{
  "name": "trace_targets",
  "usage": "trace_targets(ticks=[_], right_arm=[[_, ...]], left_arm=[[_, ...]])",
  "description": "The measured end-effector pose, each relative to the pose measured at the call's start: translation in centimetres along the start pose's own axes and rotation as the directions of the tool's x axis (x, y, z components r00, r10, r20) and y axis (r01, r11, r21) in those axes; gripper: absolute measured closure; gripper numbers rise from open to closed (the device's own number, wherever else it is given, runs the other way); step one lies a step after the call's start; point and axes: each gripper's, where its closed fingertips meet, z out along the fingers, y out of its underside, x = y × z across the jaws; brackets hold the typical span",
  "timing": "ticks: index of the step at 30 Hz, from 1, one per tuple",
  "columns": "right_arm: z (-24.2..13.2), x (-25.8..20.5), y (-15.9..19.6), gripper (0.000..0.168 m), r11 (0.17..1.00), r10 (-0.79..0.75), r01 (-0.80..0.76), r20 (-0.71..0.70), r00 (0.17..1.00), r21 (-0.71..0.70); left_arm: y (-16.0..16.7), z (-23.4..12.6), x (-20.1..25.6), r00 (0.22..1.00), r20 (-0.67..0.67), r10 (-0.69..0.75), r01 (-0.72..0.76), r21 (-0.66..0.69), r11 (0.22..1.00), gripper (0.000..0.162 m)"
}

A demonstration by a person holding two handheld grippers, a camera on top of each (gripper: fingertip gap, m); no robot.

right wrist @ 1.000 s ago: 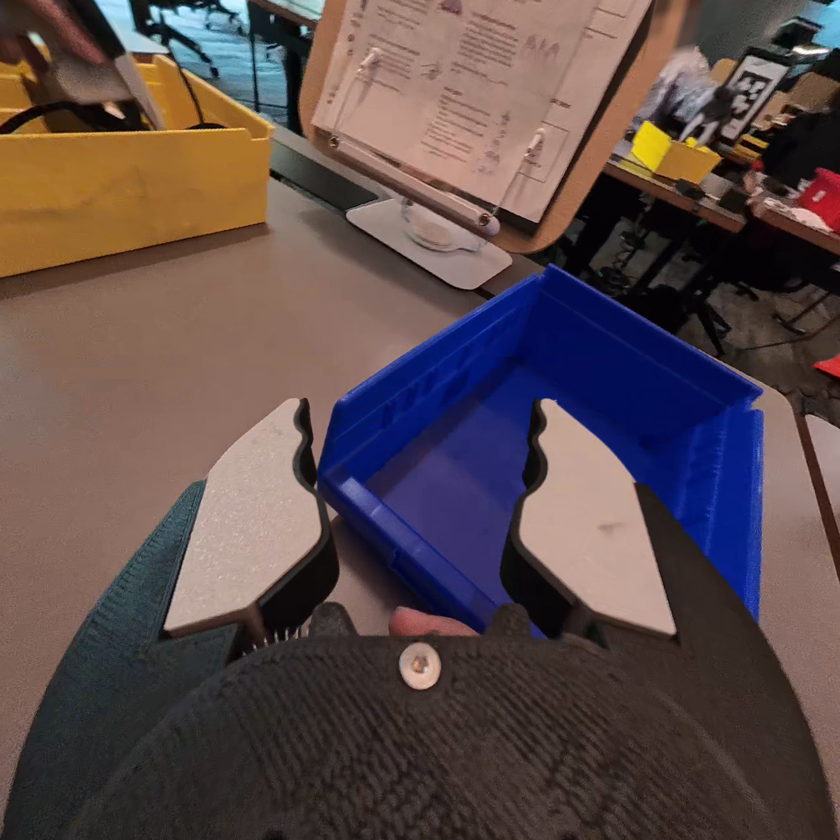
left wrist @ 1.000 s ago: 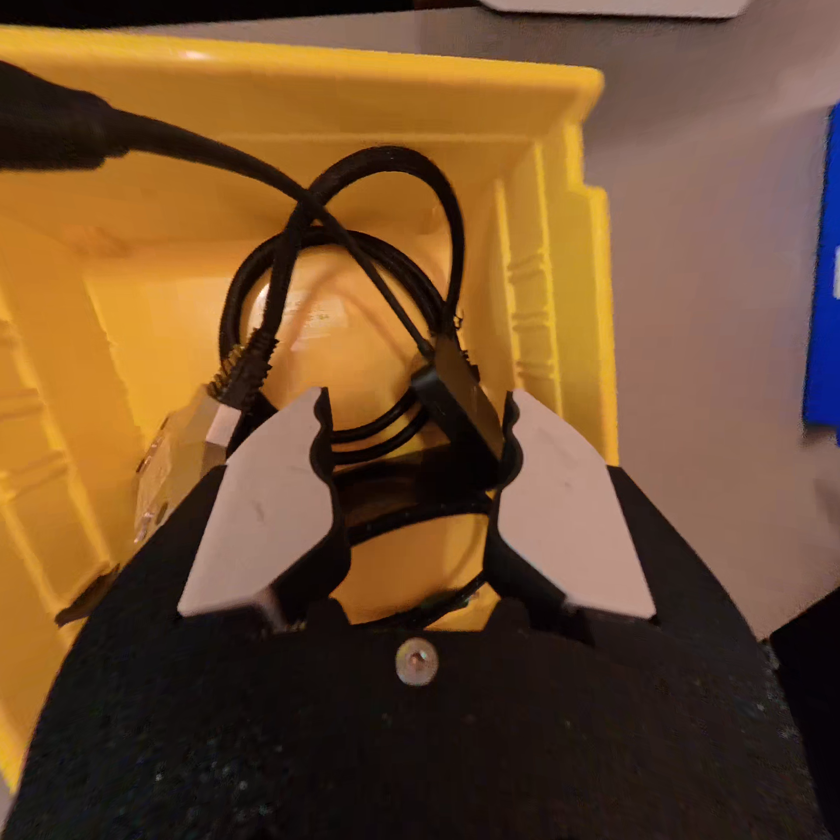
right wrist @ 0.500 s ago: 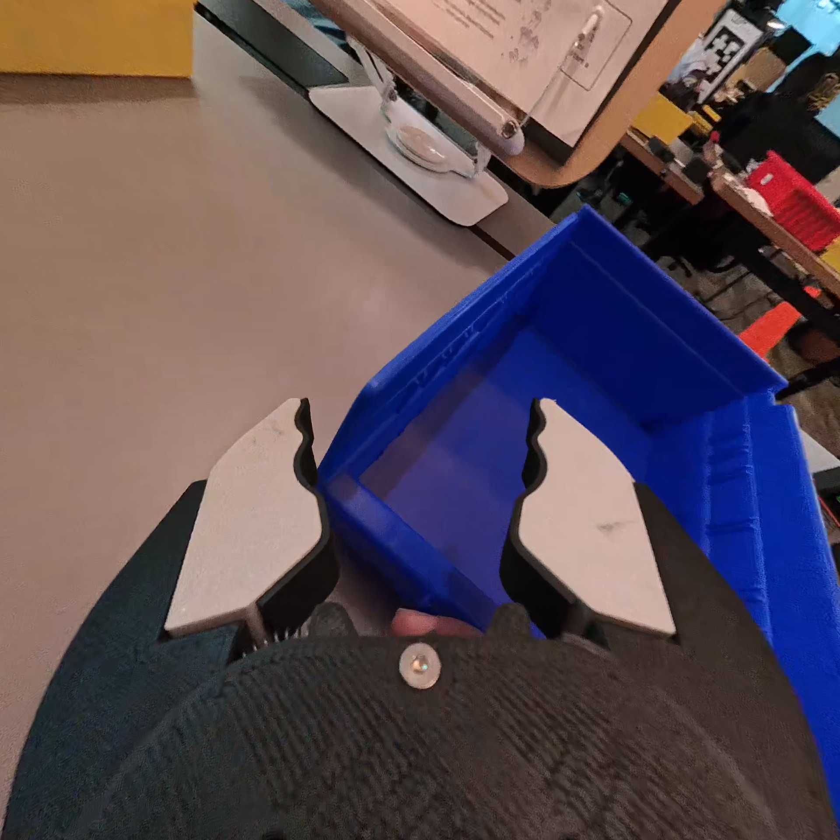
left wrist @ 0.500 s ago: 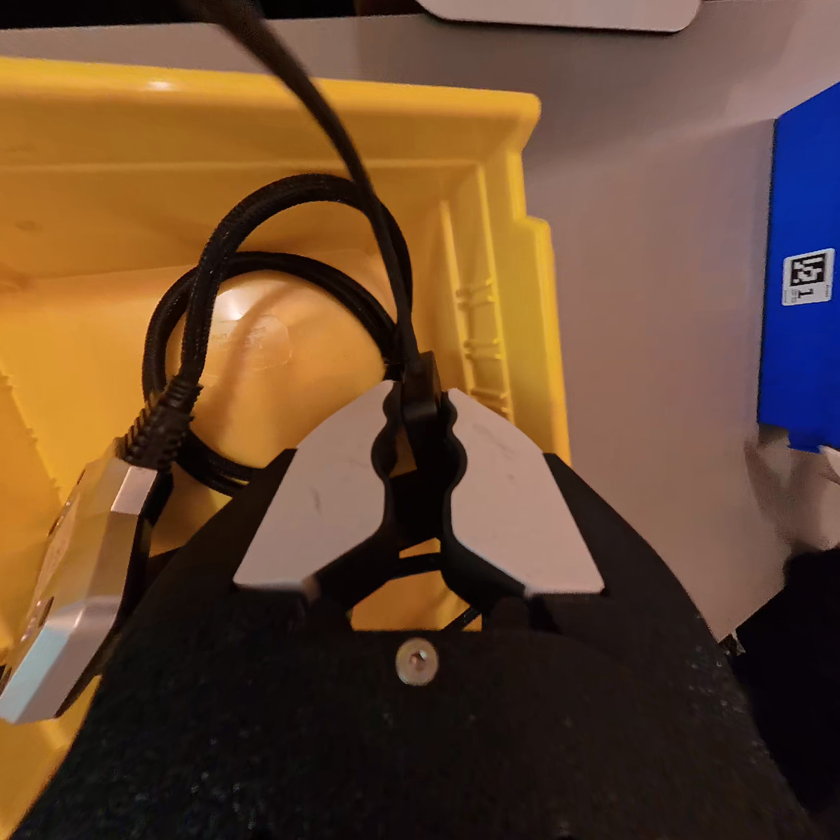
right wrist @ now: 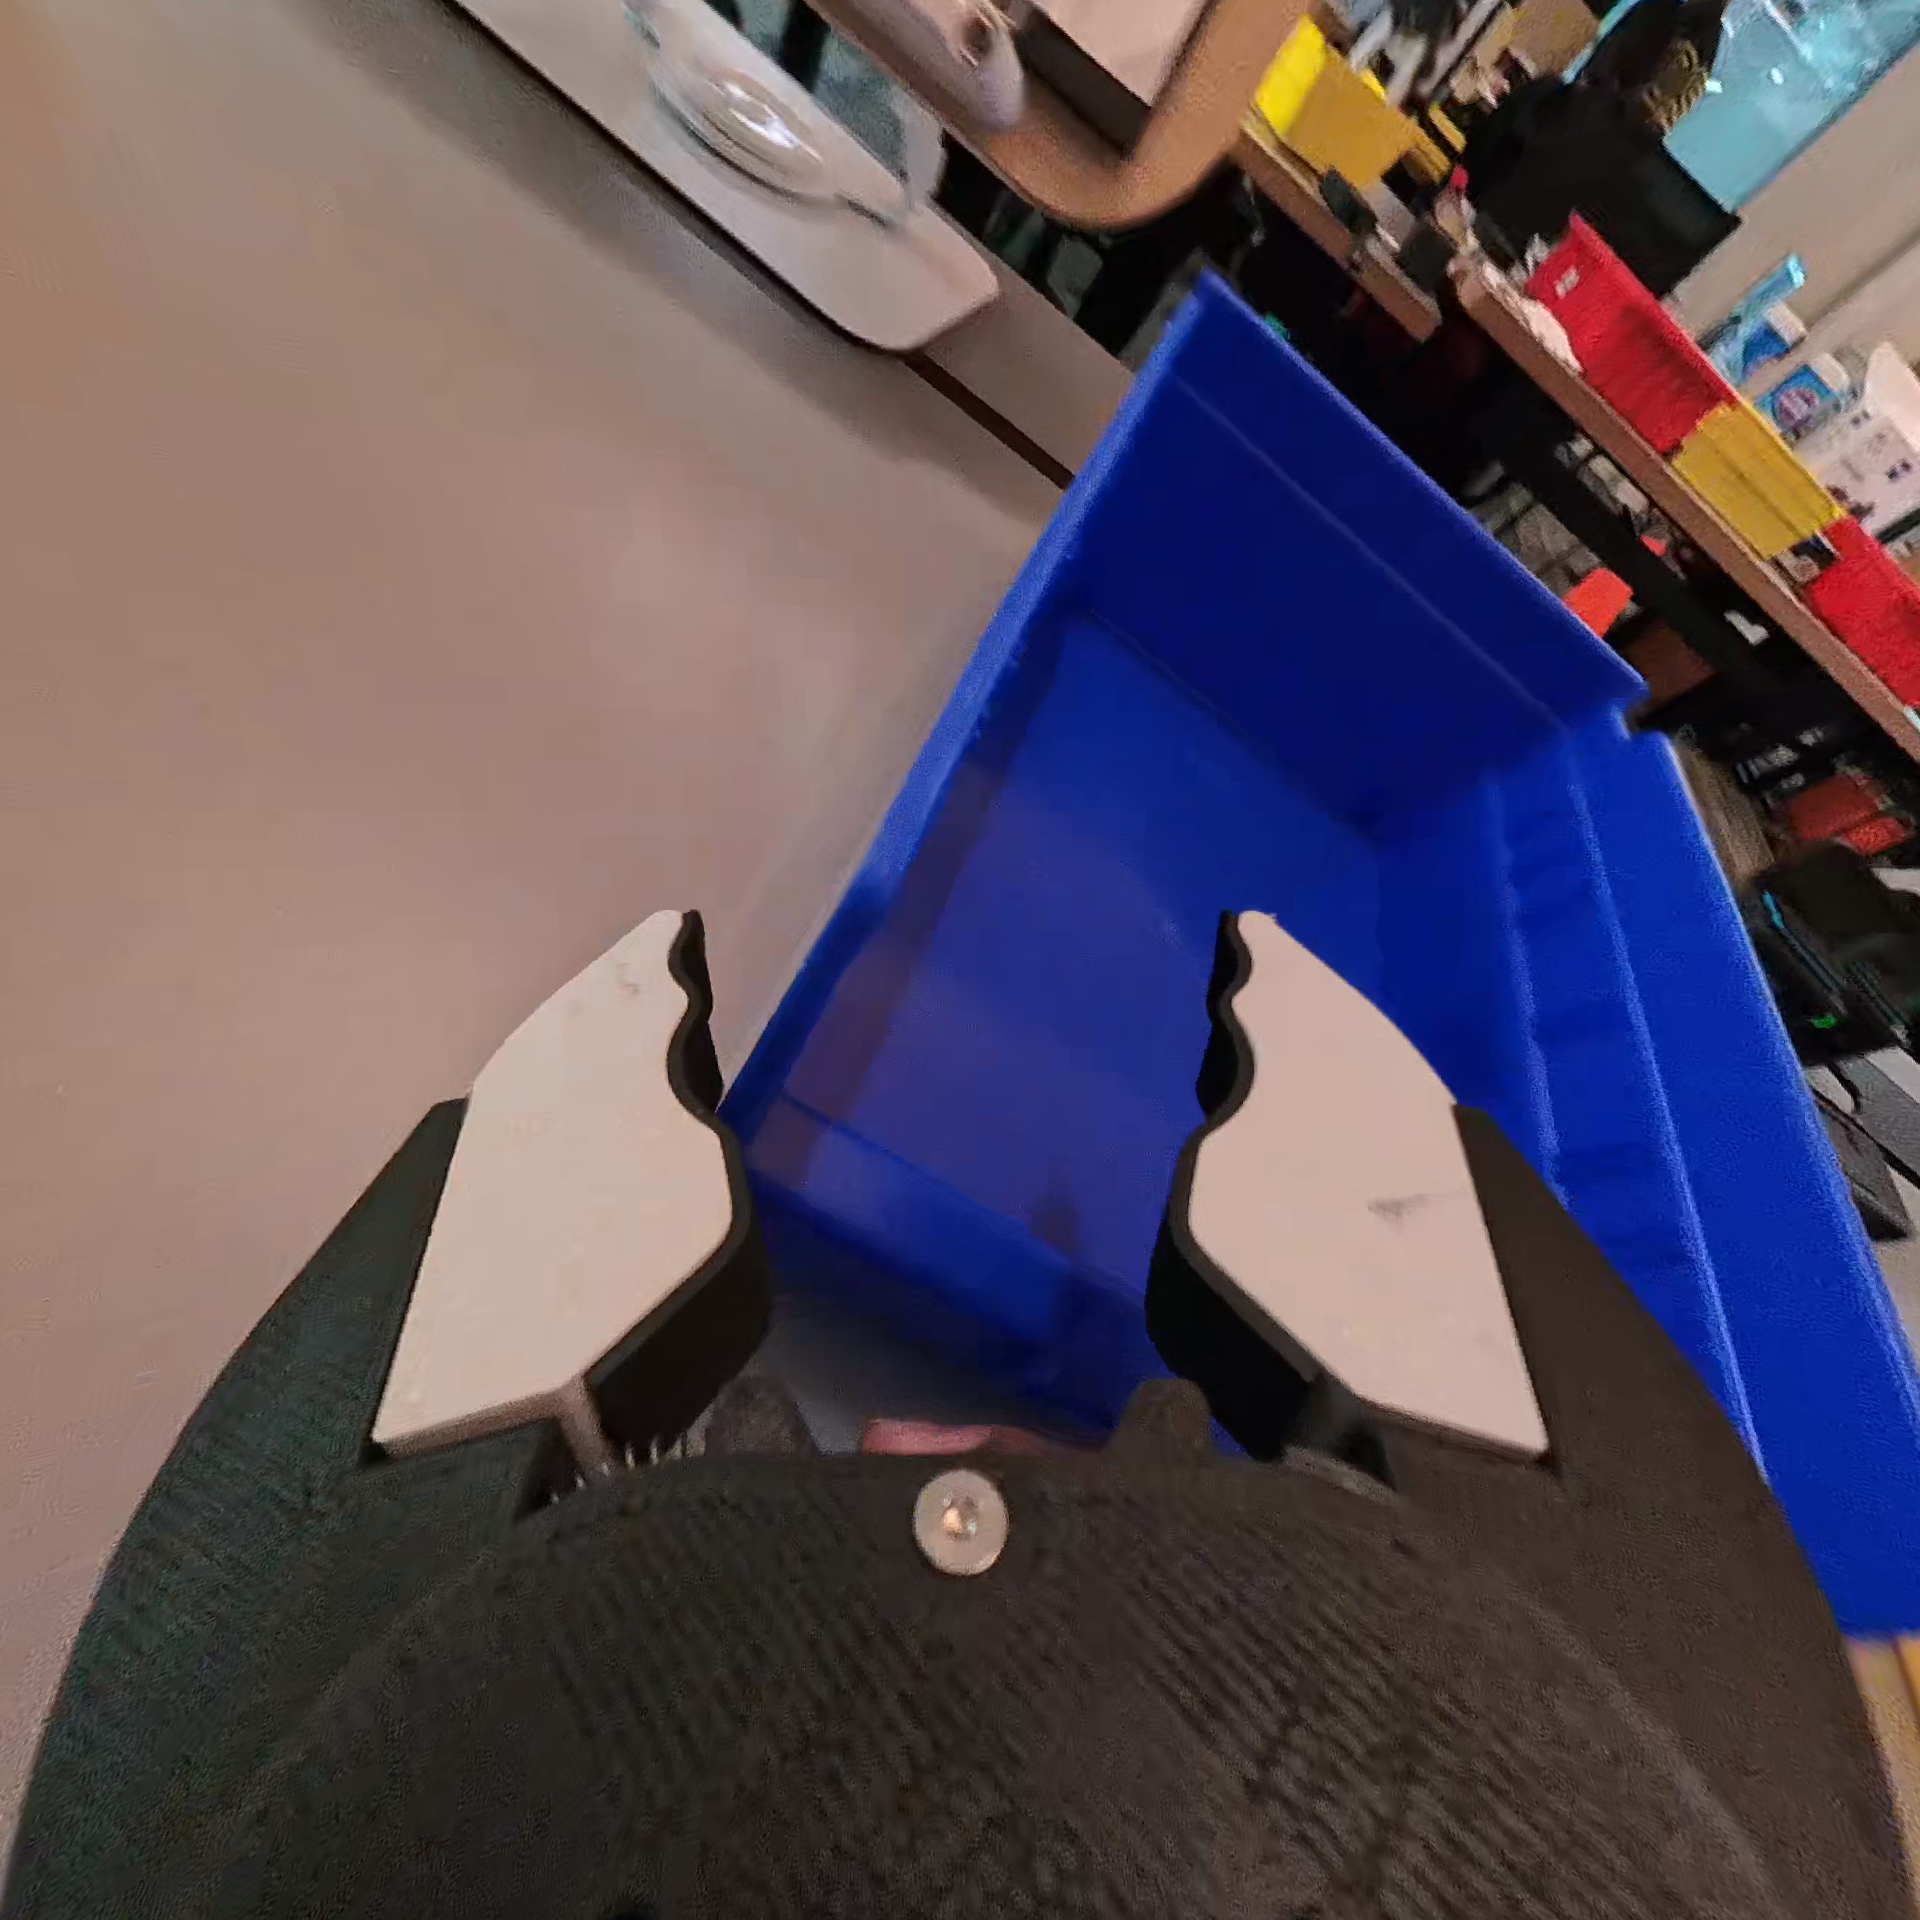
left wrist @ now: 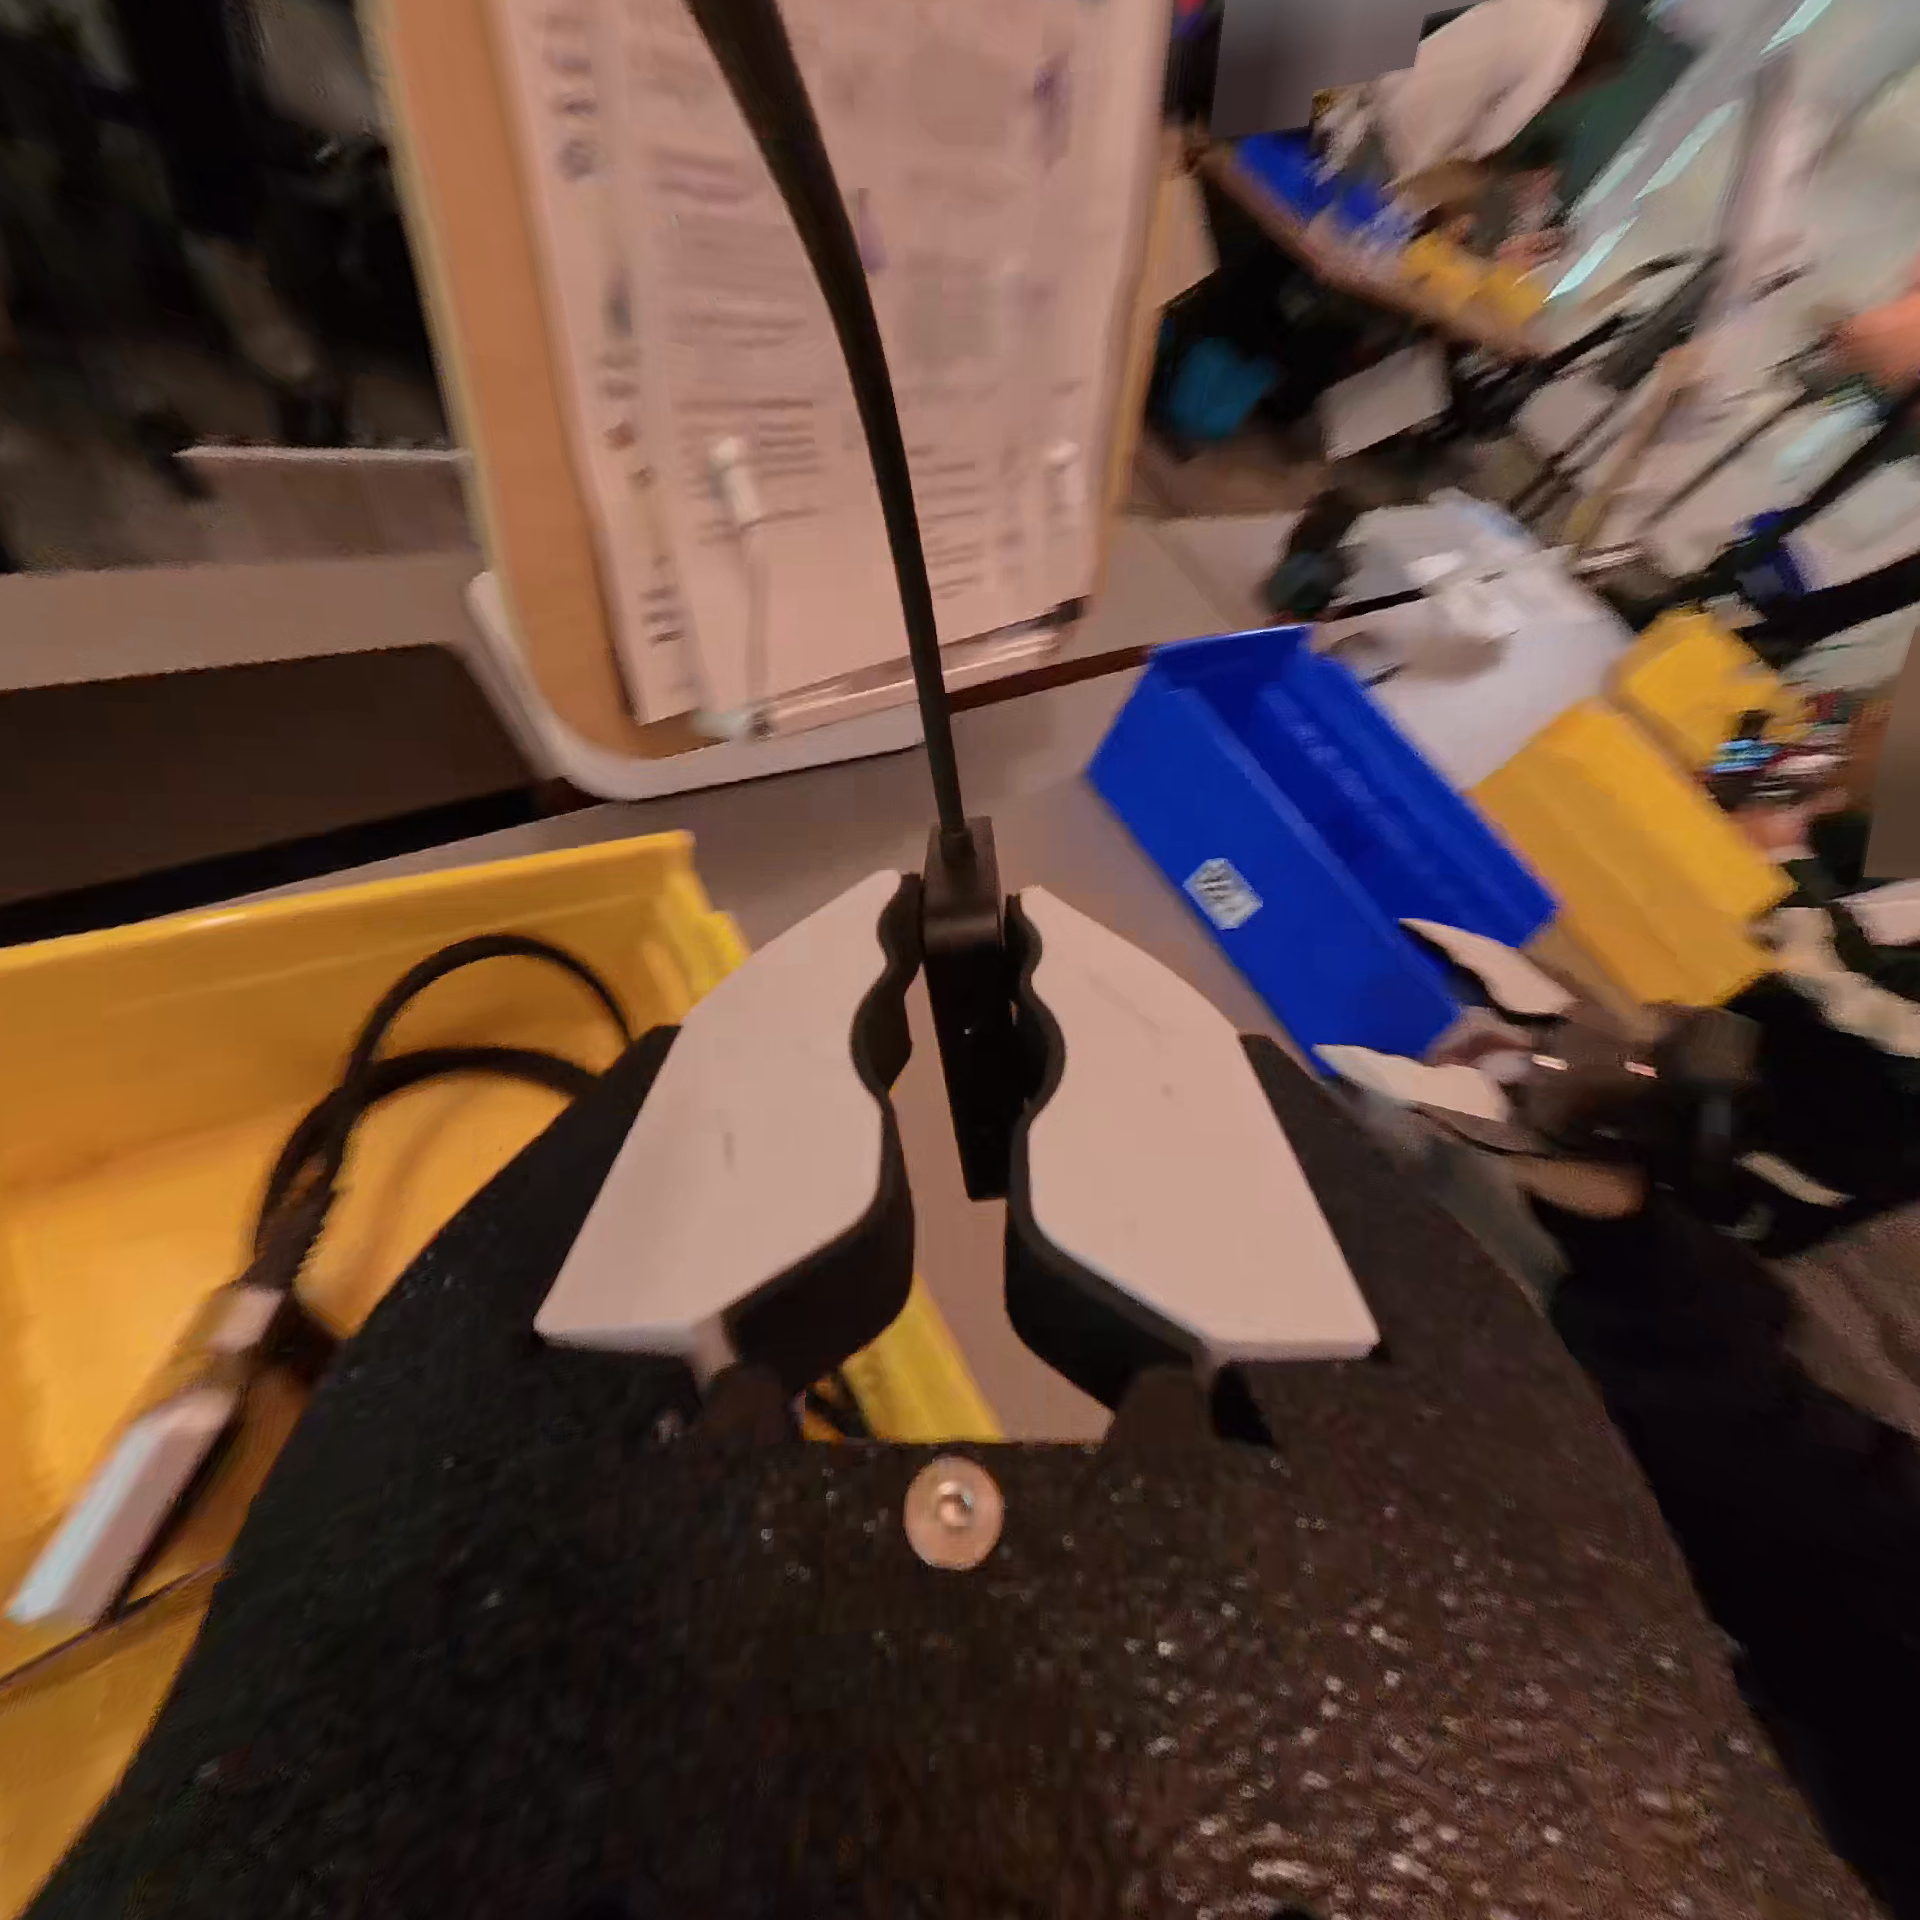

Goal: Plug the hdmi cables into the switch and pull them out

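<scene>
Your left gripper (left wrist: 961,914) is clenched on the black plug (left wrist: 966,1029) of an hdmi cable (left wrist: 883,416), whose cord rises straight up ahead of the fingers and out of the top of the view. Only the plug's narrow sides are pinched, so it may twist or slip if the cord tugs. The cord may also be joined to the coil (left wrist: 416,1039) below and to the left of that gripper, in the yellow bin (left wrist: 156,1039); if so, lifting could drag out the silver piece (left wrist: 135,1455) on the coil's end, perhaps the switch. Your right gripper (right wrist: 961,1029) hangs spread and empty over the near end of the blue bin (right wrist: 1299,675). Both bins sit on a plain grey table (right wrist: 364,623), with a paper stand (left wrist: 779,364) beyond the left gripper and a cluttered workshop behind, partly blurred.
</scene>
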Motion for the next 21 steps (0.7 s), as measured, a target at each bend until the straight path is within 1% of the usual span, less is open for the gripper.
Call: trace_targets(ticks=[1, 3, 4, 5, 6, 7, 8, 9, 10, 11, 12, 14, 15, 16, 18, 19, 21], right_arm=[[-0.1, 0.8, 0.5, 0.077, 1.000, -0.003, 0.003, 0.000, 1.000, -0.013], [-0.8, 1.3, 0.8, 0.072, 0.998, -0.053, 0.055, 0.060, 0.997, -0.032], [-1.5, 1.2, 0.3, 0.069, 0.996, -0.084, 0.086, 0.089, 0.992, -0.018], [-2.3, 0.7, -0.8, 0.069, 0.994, -0.106, 0.103, 0.126, 0.986, 0.031], [-3.3, -0.5, -2.6, 0.069, 0.987, -0.123, 0.101, 0.189, 0.974, 0.127], [-4.8, -2.4, -5.0, 0.067, 0.962, -0.150, 0.076, 0.275, 0.950, 0.260], [-6.8, -4.7, -7.6, 0.064, 0.913, -0.187, 0.025, 0.363, 0.913, 0.408], [-8.9, -6.9, -9.8, 0.066, 0.845, -0.230, -0.046, 0.438, 0.869, 0.533], [-10.8, -8.8, -11.5, 0.071, 0.773, -0.275, -0.112, 0.490, 0.828, 0.624], [-12.0, -10.3, -12.6, 0.075, 0.717, -0.310, -0.156, 0.510, 0.802, 0.680], [-12.3, -11.5, -13.2, 0.074, 0.688, -0.337, -0.165, 0.512, 0.791, 0.707], [-12.1, -13.1, -14.0, 0.071, 0.660, -0.361, -0.152, 0.488, 0.794, 0.735], [-12.1, -13.5, -14.4, 0.071, 0.642, -0.361, -0.165, 0.485, 0.797, 0.749], [-12.2, -13.8, -14.6, 0.074, 0.625, -0.354, -0.193, 0.496, 0.793, 0.756], [-12.4, -14.2, -14.6, 0.092, 0.597, -0.358, -0.259, 0.542, 0.761, 0.759], [-12.7, -14.2, -14.8, 0.089, 0.575, -0.350, -0.295, 0.555, 0.754, 0.763], [-13.0, -14.8, -14.7, 0.095, 0.545, -0.371, -0.327, 0.571, 0.732, 0.772]], left_arm=[[0.0, -0.3, 1.7, 0.998, -0.062, -0.005, 0.007, 0.026, 1.000, 0.147], [0.9, -0.6, 5.0, 0.987, -0.162, 0.002, 0.007, 0.055, 0.998, 0.147], [1.7, -0.6, 6.5, 0.978, -0.207, 0.006, 0.006, 0.059, 0.998, 0.147], [2.5, -0.5, 8.1, 0.968, -0.252, 0.005, 0.013, 0.069, 0.998, 0.147], [3.5, -0.4, 9.7, 0.952, -0.307, 0.001, 0.025, 0.082, 0.996, 0.148], [4.5, -0.1, 11.5, 0.928, -0.373, -0.008, 0.045, 0.090, 0.995, 0.148], [5.7, 0.3, 13.2, 0.897, -0.441, -0.028, 0.075, 0.090, 0.993, 0.148], [6.9, 0.8, 14.6, 0.862, -0.504, -0.063, 0.117, 0.076, 0.990, 0.148], [8.1, 1.5, 16.0, 0.822, -0.558, -0.113, 0.166, 0.044, 0.985, 0.148], [9.4, 2.2, 17.2, 0.778, -0.605, -0.168, 0.208, -0.003, 0.978, 0.148], [10.6, 2.8, 18.3, 0.736, -0.643, -0.213, 0.236, -0.051, 0.970, 0.148], [12.7, 4.0, 20.3, 0.685, -0.676, -0.272, 0.253, -0.130, 0.959, 0.148], [13.6, 4.4, 21.0, 0.681, -0.675, -0.284, 0.239, -0.162, 0.958, 0.148], [14.4, 4.7, 21.5, 0.689, -0.667, -0.283, 0.215, -0.185, 0.959, 0.148], [15.3, 5.0, 21.8, 0.717, -0.639, -0.278, 0.187, -0.208, 0.960, 0.147], [15.6, 5.1, 21.7, 0.729, -0.622, -0.286, 0.191, -0.217, 0.957, 0.147], [15.9, 5.3, 21.5, 0.738, -0.597, -0.314, 0.211, -0.238, 0.948, 0.147]])
